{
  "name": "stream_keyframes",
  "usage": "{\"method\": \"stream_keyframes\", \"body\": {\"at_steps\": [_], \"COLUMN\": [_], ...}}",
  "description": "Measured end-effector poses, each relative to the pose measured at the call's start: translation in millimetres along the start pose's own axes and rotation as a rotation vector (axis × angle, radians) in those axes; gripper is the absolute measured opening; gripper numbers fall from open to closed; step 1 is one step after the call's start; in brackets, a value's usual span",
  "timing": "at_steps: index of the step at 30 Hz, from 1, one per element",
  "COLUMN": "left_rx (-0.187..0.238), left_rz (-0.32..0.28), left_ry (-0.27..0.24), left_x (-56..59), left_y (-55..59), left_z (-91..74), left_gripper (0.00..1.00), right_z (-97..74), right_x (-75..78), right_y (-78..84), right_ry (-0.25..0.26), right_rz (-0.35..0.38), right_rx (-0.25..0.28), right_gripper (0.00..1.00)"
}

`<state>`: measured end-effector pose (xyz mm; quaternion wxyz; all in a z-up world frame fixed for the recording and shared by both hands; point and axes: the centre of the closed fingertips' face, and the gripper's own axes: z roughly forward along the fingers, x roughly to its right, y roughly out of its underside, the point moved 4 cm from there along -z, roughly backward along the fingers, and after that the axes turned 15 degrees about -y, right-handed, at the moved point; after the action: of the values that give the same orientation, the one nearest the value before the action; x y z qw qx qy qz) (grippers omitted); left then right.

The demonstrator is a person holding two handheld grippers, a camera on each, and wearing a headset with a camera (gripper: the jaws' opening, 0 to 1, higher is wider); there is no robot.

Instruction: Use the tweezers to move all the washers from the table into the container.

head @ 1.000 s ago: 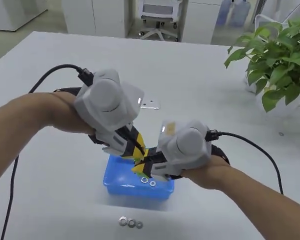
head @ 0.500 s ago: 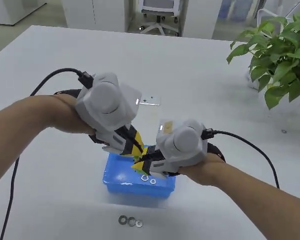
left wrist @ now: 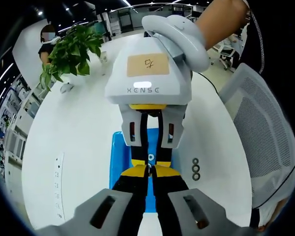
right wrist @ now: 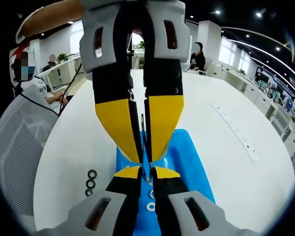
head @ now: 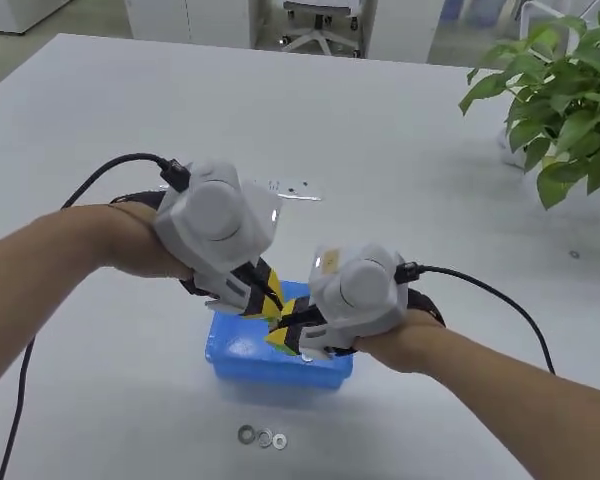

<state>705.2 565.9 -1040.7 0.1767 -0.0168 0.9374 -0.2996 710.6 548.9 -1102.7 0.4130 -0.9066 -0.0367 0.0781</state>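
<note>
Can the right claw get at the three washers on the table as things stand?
Probably yes: the washers lie uncovered beside the container, near the right claw, though it meets the left claw tip to tip.

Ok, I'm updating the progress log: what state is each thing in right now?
Blue plastic container: open-topped, on the white table, two small metal washers inside.
Three metal washers: in a row on the table, outside the container.
Thin metal tweezers: pinched between both tools' jaws, above the container.
Left tool: shut on the tweezers.
Right tool: shut on the tweezers.
</note>
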Motion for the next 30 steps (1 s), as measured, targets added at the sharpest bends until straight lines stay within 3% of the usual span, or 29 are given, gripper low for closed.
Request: {"method": "stream_keyframes", "body": {"at_steps": [30], "left_rx": [-0.020], "left_rz": [-0.008], "left_ry": [0.012], "left_x": [0.7], "left_y": [12.9], "left_z": [11.7], "left_gripper": [0.07], "right_z": [11.3], "right_x": [4.1], "right_y": [11.0], "right_ry": [-0.033], "right_rz": [0.026], "right_rx": [-0.005], "right_gripper": [0.11]}}
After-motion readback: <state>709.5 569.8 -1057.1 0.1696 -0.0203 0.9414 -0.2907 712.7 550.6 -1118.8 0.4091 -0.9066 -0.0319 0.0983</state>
